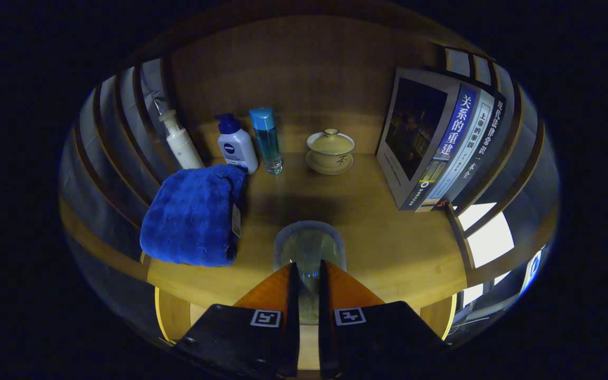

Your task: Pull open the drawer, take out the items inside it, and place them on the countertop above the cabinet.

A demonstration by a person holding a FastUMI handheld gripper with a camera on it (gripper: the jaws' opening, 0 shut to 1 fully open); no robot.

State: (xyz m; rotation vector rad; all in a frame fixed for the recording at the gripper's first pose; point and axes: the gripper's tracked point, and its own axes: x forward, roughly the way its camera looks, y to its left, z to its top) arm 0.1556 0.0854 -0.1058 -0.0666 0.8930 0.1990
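Clear glass cup (309, 248), round and smooth, clamped between the 2 fingers (308, 279), its rim just beyond their tips over the wooden bench (388, 237) | plush blue towel (193, 214) folded beside it | lidded ceramic teacup (330, 150), 3 bottles (235, 142) and upright books (441, 142) beyond.

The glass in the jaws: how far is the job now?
Done: a blue towel already lies on the countertop. In hand: the gripper holds the clear glass over the countertop, jaws nearly closed on it. Left: releasing it; the drawer's contents are unseen.
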